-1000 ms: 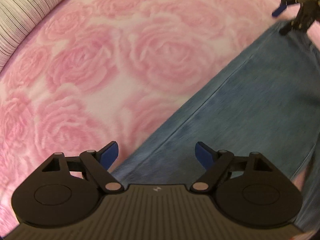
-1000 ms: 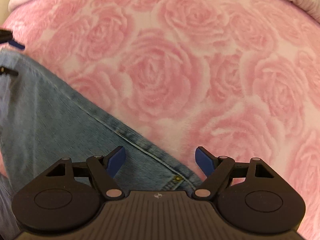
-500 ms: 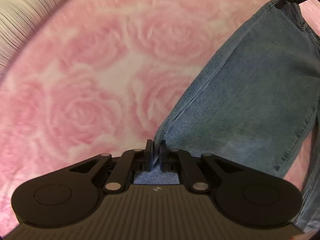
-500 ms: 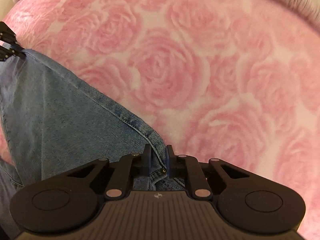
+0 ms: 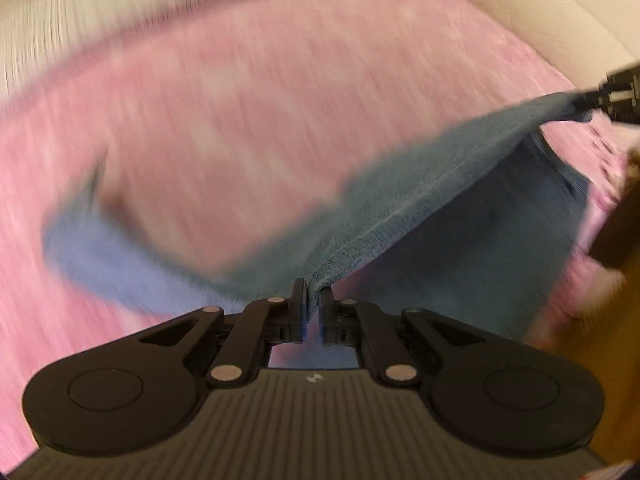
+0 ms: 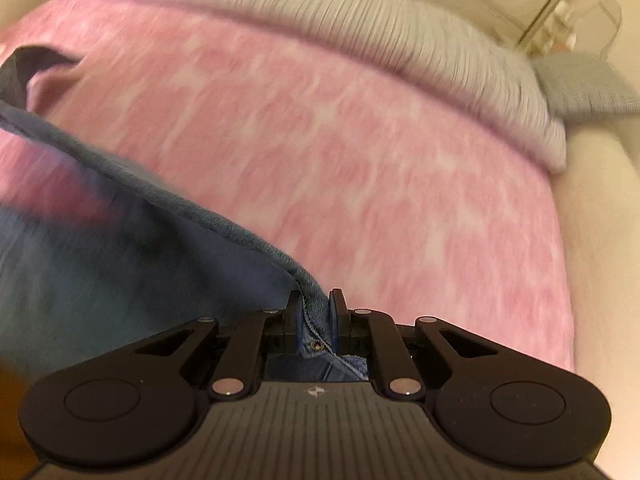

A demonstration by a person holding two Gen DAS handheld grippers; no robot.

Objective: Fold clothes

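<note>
From the left wrist, the left gripper (image 5: 313, 305) is pinching the hem end of the jeans (image 5: 404, 200), fingers clamped tight, the denim stretching above the pink blanket (image 5: 248, 92) toward the right gripper (image 5: 580, 101). From the right wrist, the right gripper (image 6: 316, 314) is squeezing the jeans' (image 6: 132, 248) riveted waistband, a grey pillow (image 6: 360, 16) lying beyond.

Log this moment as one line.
left gripper: shut on jeans | right gripper: shut on jeans | jeans: lifted above pink blanket
</note>
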